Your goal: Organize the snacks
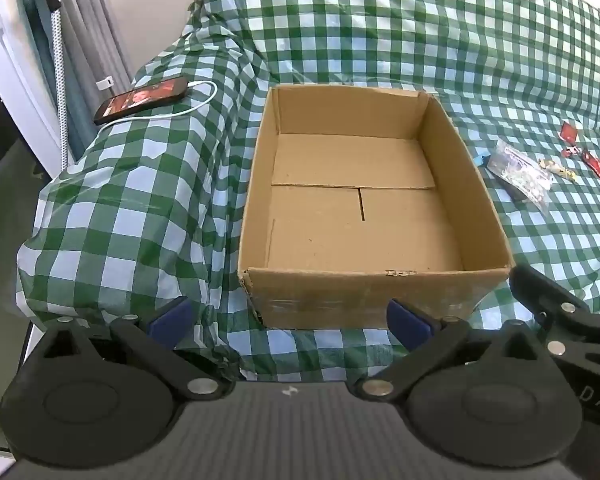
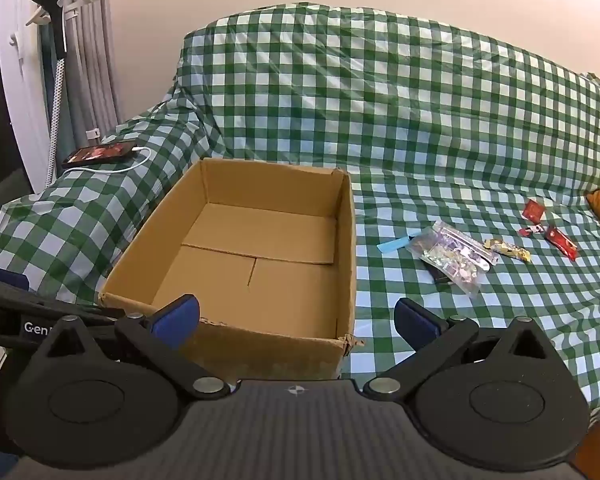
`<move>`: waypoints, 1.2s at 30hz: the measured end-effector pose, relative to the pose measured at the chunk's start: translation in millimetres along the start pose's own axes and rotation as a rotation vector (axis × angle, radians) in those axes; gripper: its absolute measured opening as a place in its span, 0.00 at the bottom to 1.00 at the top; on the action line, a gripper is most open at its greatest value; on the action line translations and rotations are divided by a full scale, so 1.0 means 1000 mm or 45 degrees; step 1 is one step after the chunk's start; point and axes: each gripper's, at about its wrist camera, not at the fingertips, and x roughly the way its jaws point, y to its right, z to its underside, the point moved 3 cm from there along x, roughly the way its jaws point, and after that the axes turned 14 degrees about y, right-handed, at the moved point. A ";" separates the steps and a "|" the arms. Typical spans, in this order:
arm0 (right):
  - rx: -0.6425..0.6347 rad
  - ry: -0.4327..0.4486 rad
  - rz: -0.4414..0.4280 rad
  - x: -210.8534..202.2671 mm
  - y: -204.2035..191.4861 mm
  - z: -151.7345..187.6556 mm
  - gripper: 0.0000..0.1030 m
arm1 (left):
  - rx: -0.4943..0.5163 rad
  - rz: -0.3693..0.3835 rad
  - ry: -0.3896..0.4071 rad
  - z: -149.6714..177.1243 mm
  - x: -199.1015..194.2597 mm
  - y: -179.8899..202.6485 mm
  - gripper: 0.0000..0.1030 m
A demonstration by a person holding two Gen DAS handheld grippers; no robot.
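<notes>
Cardboard box [image 2: 260, 256] sits open-topped on the green-checked cloth [image 2: 400, 112]. Snack packets lie to its right: a clear bag [image 2: 454, 254], a gold packet [image 2: 508, 249] and what look like red wrappers [image 2: 562, 242]. Both the left gripper [image 1: 290, 320] and right gripper [image 2: 296, 320] are spread wide, holding nothing.

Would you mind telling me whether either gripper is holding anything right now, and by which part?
Nothing is held. The left gripper and right gripper are both open and empty before the cardboard box; the snack packets lie untouched.
</notes>
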 end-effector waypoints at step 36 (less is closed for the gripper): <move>0.021 -0.028 -0.011 0.007 0.008 0.010 1.00 | 0.015 -0.015 0.002 0.004 0.002 0.000 1.00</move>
